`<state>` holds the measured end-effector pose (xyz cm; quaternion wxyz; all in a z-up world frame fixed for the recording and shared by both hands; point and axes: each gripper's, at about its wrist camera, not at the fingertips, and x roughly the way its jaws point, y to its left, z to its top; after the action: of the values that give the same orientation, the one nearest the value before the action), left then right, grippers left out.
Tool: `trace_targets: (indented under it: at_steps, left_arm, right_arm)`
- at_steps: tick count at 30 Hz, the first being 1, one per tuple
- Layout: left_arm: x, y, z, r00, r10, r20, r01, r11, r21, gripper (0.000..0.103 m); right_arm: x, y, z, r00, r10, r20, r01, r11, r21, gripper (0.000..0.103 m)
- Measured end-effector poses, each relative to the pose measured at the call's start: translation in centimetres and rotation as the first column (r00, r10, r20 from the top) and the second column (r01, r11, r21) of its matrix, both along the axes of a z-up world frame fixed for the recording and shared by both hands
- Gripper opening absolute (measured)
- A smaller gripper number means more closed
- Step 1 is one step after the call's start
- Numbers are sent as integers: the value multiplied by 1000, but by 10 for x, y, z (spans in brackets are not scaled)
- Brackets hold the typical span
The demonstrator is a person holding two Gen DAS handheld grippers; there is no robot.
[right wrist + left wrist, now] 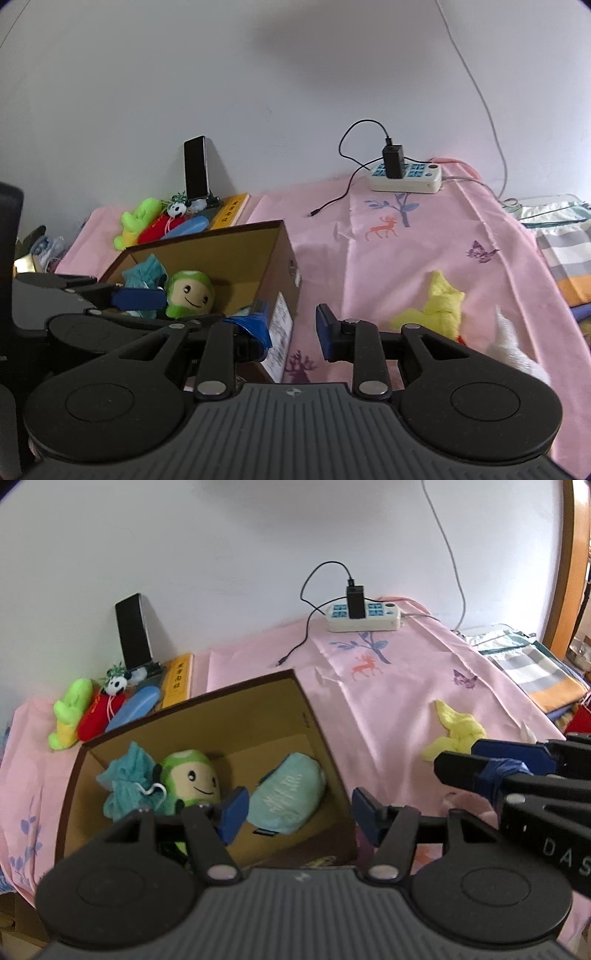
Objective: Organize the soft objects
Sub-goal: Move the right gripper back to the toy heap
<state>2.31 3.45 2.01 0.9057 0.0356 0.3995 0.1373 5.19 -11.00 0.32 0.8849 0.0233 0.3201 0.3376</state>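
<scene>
A brown cardboard box (258,698) stands on the pink cloth. Inside lie a teal mesh puff (125,779), a green smiling plush (192,775) and a teal pouch (288,797). My left gripper (299,812) is open and empty above the box's near right corner. My right gripper (295,328) is open and empty just right of the box (280,266); it also shows in the left wrist view (491,764). A yellow soft cloth (439,306) lies on the cloth to the right of it, also in the left wrist view (454,731). A white soft item (513,350) lies at the right edge.
Behind the box lie a lime green plush (70,712), a red plush with a panda (107,705), a blue case (136,707), a yellow book (179,681) and an upright phone (133,631). A power strip (364,618) with charger and cable sits by the wall. Folded fabrics (532,668) lie far right.
</scene>
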Motion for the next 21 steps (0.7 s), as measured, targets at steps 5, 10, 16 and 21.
trace_targets:
  at_steps: [5,10,16,21]
  left_arm:
    - [0,-20,-5,1000,-23,-21,23,1000,17,64]
    - [1,-35,-11,998,-39,-43,41,999,24,64]
    - [-8,-49,-25,993,-91,-81,91,996,-5,64]
    - [-17,-62,-44,981,-157,-118,154,987,-35,64]
  right_arm:
    - [-1,-19,-2,1000,-24,-16,24,1000,-2,10]
    - [-2,-36,-10,998,-47,-46,47,999,-5,11]
    - [-9,-55,-28,992,-50,-116,48,999,-15,11]
    - [-15,-64,-43,985,-42,-170,36,999,-35,11]
